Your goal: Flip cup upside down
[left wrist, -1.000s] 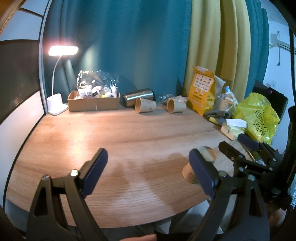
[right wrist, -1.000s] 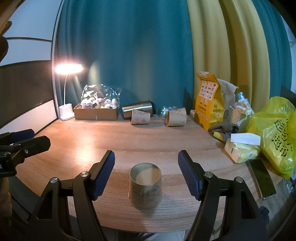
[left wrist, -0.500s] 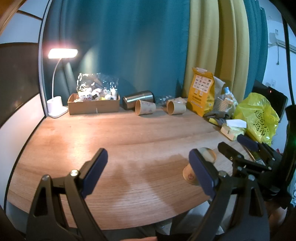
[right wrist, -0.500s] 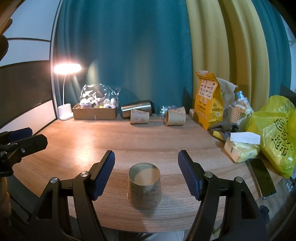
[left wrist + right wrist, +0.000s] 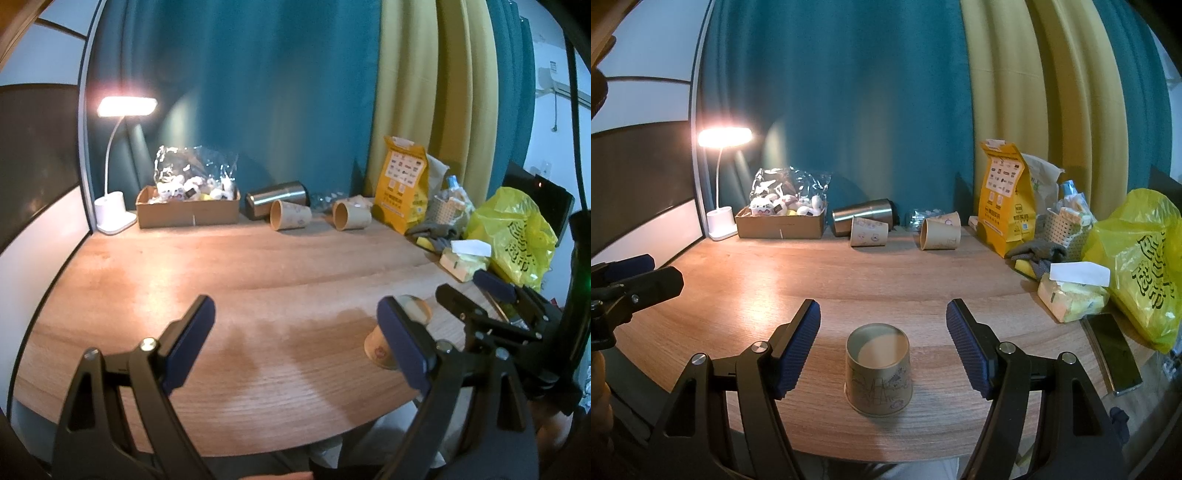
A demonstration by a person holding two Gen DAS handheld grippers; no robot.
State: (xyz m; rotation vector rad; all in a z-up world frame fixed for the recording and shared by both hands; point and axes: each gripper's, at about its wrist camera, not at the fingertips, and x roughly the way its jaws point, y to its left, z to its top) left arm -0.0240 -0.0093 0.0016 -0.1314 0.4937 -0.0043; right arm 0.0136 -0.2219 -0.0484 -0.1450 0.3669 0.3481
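Teal and yellow curtains back the wooden counter (image 5: 886,273), where we find the paper cup (image 5: 878,369) standing bottom-up near the front edge. Our right claw (image 5: 882,347) sits with fingers spread wide on either side of the cup, not touching it. Left of the cup, our left claw (image 5: 295,343) is likewise apart, gripping nothing.
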